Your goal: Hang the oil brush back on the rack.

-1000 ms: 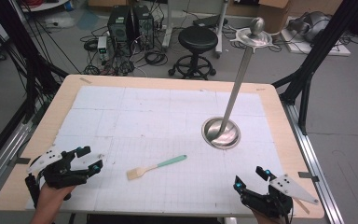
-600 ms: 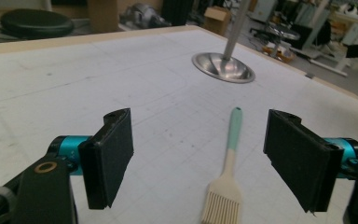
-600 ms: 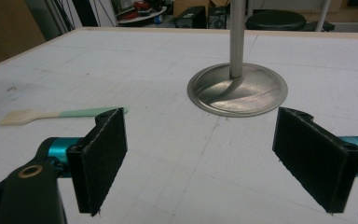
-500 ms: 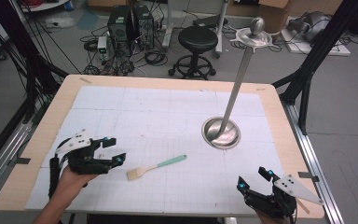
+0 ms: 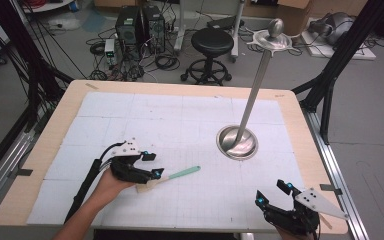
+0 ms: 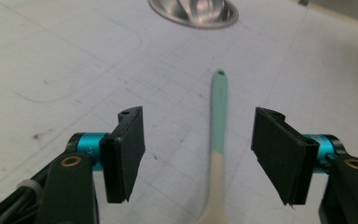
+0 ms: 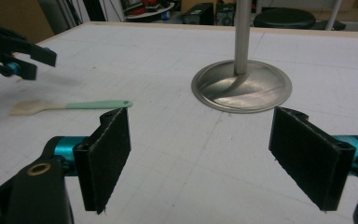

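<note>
My left tongs point(image 5: 150, 165): jaws have just been closing, not yet pressing, brush point(image 6: 218, 140) handle lying between them | brush: lying on the desk point(image 5: 180, 105) near the front edge, left of the middle | my right tongs point(image 5: 275, 192): standing wide open at the front right corner, holding nothing

a lab or workshop. a framed test table point(image 5: 70, 107) stands on a grey floor. computer towers point(image 5: 139, 27), tangled cables point(image 5: 162, 62) and a stool point(image 5: 212, 42) sit behind it

Grey floor point(image 5: 375, 150), black stool point(image 5: 211, 45), tangled cables point(image 5: 165, 62).
</note>
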Motion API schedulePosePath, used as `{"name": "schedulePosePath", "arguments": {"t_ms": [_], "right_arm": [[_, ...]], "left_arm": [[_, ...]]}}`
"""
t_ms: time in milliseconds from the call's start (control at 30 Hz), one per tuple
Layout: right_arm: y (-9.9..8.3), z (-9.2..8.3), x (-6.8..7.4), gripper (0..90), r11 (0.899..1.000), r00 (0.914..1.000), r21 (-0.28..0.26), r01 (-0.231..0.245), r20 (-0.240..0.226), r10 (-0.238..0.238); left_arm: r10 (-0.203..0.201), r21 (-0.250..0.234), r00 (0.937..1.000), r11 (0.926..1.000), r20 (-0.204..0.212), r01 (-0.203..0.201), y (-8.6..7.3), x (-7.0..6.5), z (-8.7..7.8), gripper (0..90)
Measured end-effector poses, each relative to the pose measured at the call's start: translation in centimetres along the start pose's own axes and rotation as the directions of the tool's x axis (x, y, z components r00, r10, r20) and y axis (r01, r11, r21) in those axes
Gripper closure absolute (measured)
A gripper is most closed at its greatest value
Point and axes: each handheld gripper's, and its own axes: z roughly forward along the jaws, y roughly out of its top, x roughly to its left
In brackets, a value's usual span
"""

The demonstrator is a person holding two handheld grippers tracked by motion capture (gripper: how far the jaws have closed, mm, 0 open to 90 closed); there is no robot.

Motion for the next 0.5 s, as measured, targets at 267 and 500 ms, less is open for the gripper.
{"name": "schedulePosePath", "arguments": {"t_ms": [267,500], "right_arm": [[0.0,0.2,0.1,21.7,1.000,1.0000,0.015,0.004,-0.007,-0.004],[-0.1,-0.1,-0.1,22.2,1.000,0.9999,0.012,-0.013,0.008,0.013]], "left_arm": [[0.094,0.078,0.9947,0.9923,0.041,-0.097,-0.4,-1.1,2.3,43.5],[0.142,0.144,0.9895,0.9789,0.030,-0.145,-0.6,-1.2,3.1,50.5]]}}
